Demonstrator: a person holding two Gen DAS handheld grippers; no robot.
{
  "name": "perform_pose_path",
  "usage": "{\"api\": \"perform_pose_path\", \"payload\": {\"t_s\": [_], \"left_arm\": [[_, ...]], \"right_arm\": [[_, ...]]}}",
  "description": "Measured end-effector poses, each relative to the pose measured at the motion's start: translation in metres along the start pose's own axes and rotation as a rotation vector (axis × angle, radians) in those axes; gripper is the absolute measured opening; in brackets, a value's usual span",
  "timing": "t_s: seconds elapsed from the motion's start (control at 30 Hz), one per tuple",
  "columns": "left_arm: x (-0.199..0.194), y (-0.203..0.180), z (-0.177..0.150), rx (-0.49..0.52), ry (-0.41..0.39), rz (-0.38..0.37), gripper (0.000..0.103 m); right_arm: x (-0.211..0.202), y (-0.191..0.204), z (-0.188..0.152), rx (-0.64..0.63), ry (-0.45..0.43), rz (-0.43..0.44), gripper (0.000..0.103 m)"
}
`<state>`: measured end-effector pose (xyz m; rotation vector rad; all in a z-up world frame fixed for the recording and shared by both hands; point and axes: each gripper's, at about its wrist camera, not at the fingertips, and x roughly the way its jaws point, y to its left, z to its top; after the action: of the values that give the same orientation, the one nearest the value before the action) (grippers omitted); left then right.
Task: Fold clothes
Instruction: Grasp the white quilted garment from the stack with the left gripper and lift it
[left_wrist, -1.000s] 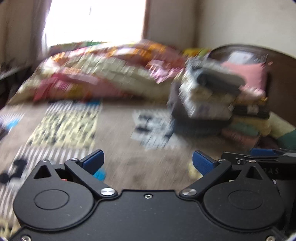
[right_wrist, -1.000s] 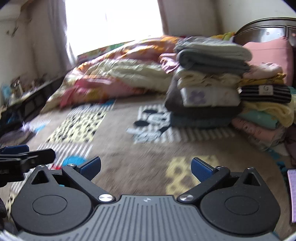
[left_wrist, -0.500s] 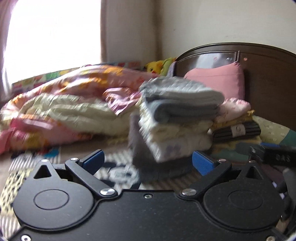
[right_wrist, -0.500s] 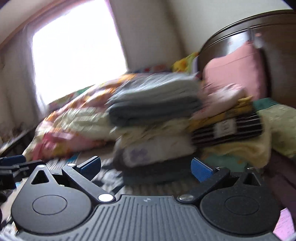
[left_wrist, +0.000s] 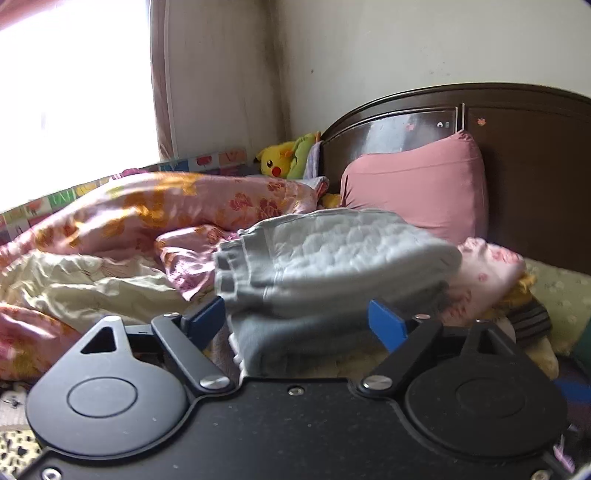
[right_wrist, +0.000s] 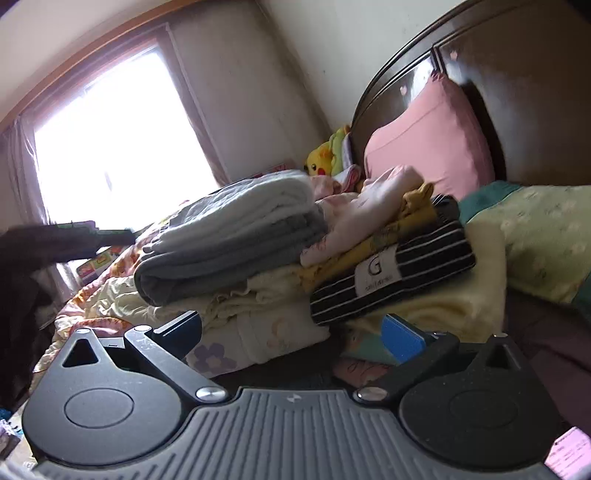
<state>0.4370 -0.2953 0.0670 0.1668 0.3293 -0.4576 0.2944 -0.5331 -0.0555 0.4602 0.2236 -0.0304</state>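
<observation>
The left gripper (left_wrist: 295, 321) is spread wide and holds nothing; the right gripper (right_wrist: 291, 326) is likewise spread and empty. The folded clothes sit in two stacks (right_wrist: 332, 258) on the bed (right_wrist: 535, 236) near the headboard (left_wrist: 535, 155) — the grey quilted piece (left_wrist: 332, 258) tops the nearer stack, straight ahead of the left gripper, its long side lying across the fingers; by my reading the left is nearer to it, though touching cannot be told — the right faces the lower layers.
</observation>
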Motion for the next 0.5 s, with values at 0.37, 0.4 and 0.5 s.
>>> {"api": "perform_pose_path", "payload": {"t_s": [0.37, 0.4, 0.5], "left_arm": [[0.075, 0.022, 0.043, -0.183, 0.121, -0.007, 0.048], [0.078, 0.023, 0.043, -0.192, 0.134, -0.002, 0.047], [0.085, 0.024, 0.04, -0.212, 0.157, 0.021, 0.043]], "right_arm": [[0.0, 0.003, -0.006, 0.024, 0.028, 0.037, 0.103], [0.0, 0.002, -0.006, 0.025, 0.03, 0.037, 0.103], [-0.002, 0.0, -0.006, 0.033, 0.032, 0.039, 0.103]]}}
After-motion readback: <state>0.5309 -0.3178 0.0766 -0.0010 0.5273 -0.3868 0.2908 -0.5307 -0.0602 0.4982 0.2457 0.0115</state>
